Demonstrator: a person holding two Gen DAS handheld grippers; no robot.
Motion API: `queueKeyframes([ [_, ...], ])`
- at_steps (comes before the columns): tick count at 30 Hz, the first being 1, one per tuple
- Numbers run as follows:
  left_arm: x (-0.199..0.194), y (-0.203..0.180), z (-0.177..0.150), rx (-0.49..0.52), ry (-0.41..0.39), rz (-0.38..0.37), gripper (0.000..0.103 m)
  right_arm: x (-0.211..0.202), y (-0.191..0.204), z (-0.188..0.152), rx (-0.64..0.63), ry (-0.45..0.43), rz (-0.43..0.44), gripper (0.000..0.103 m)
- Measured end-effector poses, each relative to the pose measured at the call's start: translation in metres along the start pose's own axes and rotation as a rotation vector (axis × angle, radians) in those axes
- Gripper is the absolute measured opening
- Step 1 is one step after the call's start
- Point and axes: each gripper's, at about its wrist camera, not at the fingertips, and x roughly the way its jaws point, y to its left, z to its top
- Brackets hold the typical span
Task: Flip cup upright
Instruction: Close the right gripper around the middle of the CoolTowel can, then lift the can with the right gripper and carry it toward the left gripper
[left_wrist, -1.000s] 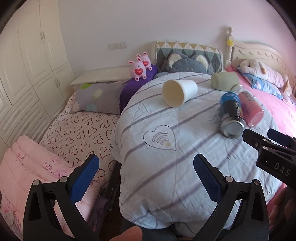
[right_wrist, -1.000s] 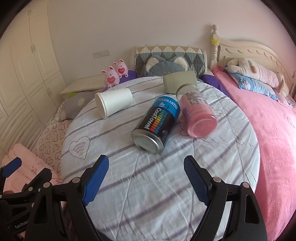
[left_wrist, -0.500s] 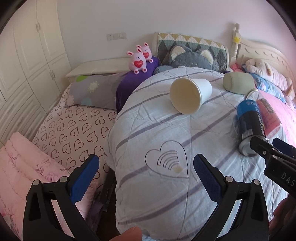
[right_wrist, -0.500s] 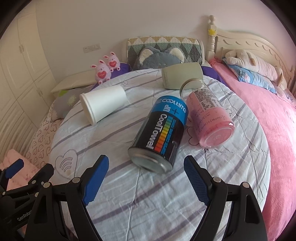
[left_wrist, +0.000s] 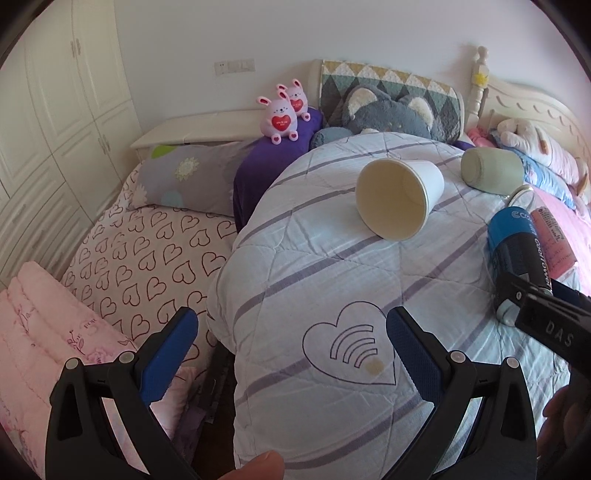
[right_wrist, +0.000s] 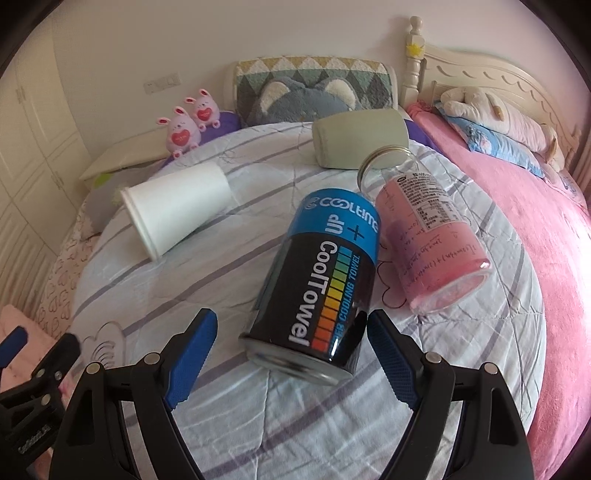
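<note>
A white paper cup (left_wrist: 400, 197) lies on its side on the round striped quilt (left_wrist: 332, 280), mouth toward my left gripper; it also shows in the right wrist view (right_wrist: 177, 208). A grey-green cup (right_wrist: 360, 140) lies on its side at the back. A blue-black CoolTowel can (right_wrist: 325, 280) and a pink bottle (right_wrist: 428, 236) lie side by side. My left gripper (left_wrist: 291, 347) is open and empty, well short of the paper cup. My right gripper (right_wrist: 291, 347) is open, its blue fingertips (right_wrist: 391, 354) flanking the can's near end.
Two pink plush rabbits (left_wrist: 284, 112), a grey bear cushion (left_wrist: 384, 110) and pillows sit behind the quilt. A heart-print sheet (left_wrist: 147, 251) and pink folded blanket (left_wrist: 40, 332) lie to the left, a pink bedspread (right_wrist: 535, 221) to the right. White wardrobes (left_wrist: 48, 110) stand at far left.
Both grippers have moved forward over the quilt. The paper cup and the can now look nearer. The can's base now lies between the right gripper's fingers. Both stay open.
</note>
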Motion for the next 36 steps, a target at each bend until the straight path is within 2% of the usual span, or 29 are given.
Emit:
queueKeyframes([
  [15, 0.008, 0.008, 0.001, -0.010, 0.022, -0.011, 0.103, 0.037, -0.010, 0.015, 0.005, 0.066, -0.045, 0.084],
  [16, 0.007, 0.008, 0.001, -0.010, 0.021, -0.011, 0.103, 0.038, -0.010, 0.015, 0.000, 0.069, -0.041, 0.083],
  [17, 0.007, 0.008, 0.002, -0.009, 0.021, -0.010, 0.103, 0.038, -0.009, 0.016, -0.005, 0.069, -0.043, 0.071],
  [23, -0.003, 0.007, -0.001, -0.011, 0.009, -0.004, 0.103, 0.036, -0.004, 0.013, -0.058, 0.067, -0.033, 0.070],
  [32, -0.041, 0.002, -0.014, -0.016, -0.035, 0.009, 0.103, -0.018, -0.004, -0.004, -0.097, 0.017, 0.072, 0.067],
  [36, -0.062, -0.006, -0.025, -0.009, -0.056, 0.013, 0.103, -0.047, -0.012, -0.024, -0.116, -0.004, 0.111, 0.067],
])
